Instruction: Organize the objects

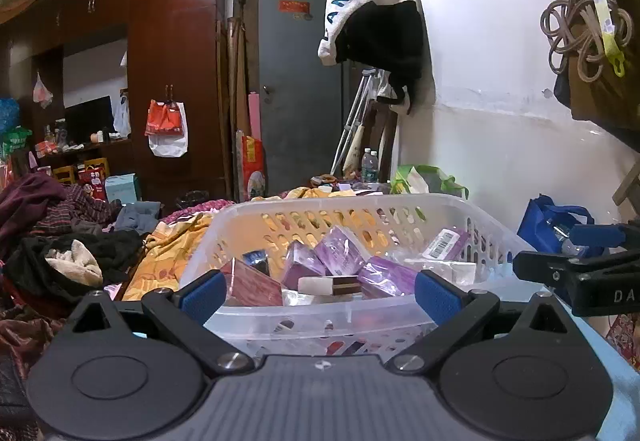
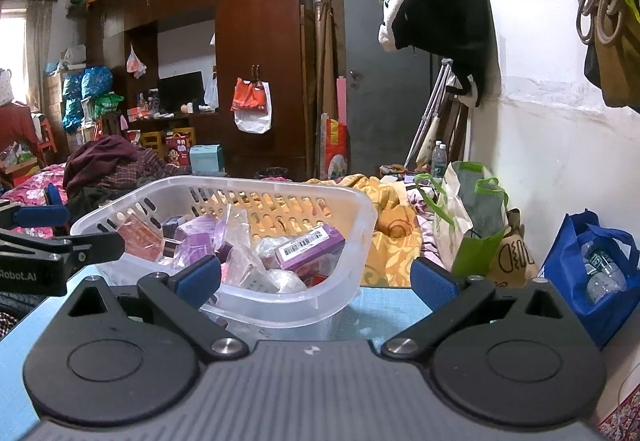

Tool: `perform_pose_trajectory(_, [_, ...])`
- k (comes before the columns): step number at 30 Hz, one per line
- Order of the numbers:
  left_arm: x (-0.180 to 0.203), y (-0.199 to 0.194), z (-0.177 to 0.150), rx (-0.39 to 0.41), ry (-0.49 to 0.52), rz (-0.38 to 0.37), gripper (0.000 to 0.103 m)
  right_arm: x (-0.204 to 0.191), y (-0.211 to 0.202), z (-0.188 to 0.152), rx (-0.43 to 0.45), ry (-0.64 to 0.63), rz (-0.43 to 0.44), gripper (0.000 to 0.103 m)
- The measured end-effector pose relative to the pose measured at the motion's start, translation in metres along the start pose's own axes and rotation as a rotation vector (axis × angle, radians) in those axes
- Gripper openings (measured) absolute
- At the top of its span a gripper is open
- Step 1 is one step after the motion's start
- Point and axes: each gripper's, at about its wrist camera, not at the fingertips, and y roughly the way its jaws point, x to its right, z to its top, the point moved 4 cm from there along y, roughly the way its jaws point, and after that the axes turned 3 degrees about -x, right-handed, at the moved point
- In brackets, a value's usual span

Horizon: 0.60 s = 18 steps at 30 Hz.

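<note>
i see a translucent white plastic basket [image 1: 360,207] with slotted walls, standing upright on a light blue surface [image 2: 384,301]. it holds a loose pile of small packaged boxes: several purple boxes [image 1: 340,255] in clear wrap, a dark red box [image 1: 252,285] at the near left, and a purple box with a white barcode label [image 2: 310,245] facing up at the right.

**Basket framed by spread gripper**

The right gripper [image 2: 316,281] is held with blue pads wide apart and empty. A translucent basket [image 2: 352,241] of purple boxes [image 2: 310,245] is set on the blue worktop [image 2: 384,305]. The left gripper [image 2: 60,241] is seen beside the basket's left rim.
</note>
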Motion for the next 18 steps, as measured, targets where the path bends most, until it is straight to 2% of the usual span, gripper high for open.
perform_pose_trajectory(18, [0.0007, 0.0019, -0.0065, -0.01, 0.008, -0.003, 0.101, 0.0011, -0.0021, -0.0022, 0.002, -0.009, -0.004, 0.103])
